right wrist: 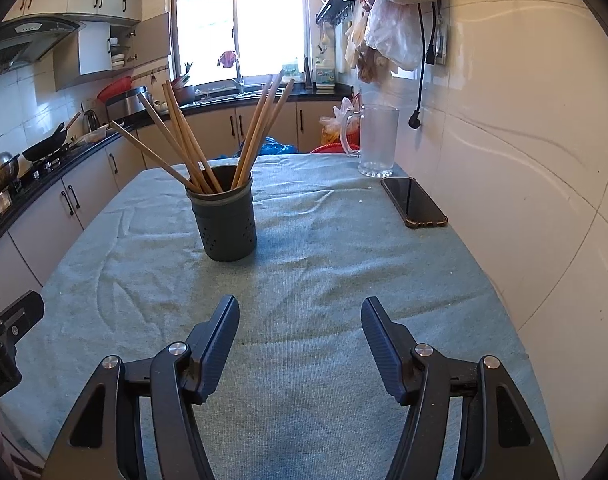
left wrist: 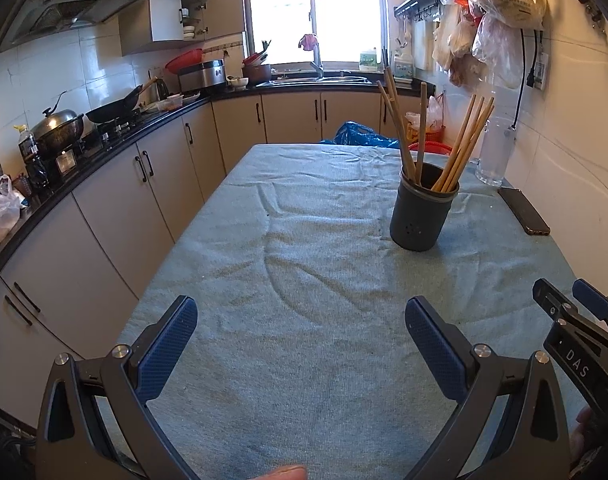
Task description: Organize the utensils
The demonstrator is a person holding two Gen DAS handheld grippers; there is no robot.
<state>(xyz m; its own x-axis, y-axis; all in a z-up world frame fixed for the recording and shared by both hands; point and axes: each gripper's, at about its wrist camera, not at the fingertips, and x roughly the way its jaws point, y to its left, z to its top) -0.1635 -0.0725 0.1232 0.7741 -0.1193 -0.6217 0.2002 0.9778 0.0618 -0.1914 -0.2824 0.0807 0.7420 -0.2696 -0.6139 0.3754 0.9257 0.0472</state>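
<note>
A dark grey utensil cup (left wrist: 421,216) (right wrist: 228,220) stands upright on the table's blue-green cloth (left wrist: 304,264) (right wrist: 344,264). Several wooden chopsticks (left wrist: 462,144) (right wrist: 184,136) stand in it, fanned left and right. My left gripper (left wrist: 301,316) is open and empty, low over the cloth, near of and left of the cup. My right gripper (right wrist: 301,314) is open and empty, near of and slightly right of the cup. The right gripper also shows at the right edge of the left wrist view (left wrist: 572,304).
A black phone (left wrist: 524,210) (right wrist: 414,202) lies on the cloth by the tiled wall. A clear glass mug (left wrist: 496,152) (right wrist: 374,140) stands behind it. Kitchen counter with pans (left wrist: 112,112) runs along the left. Plastic bags (right wrist: 388,16) hang on the wall.
</note>
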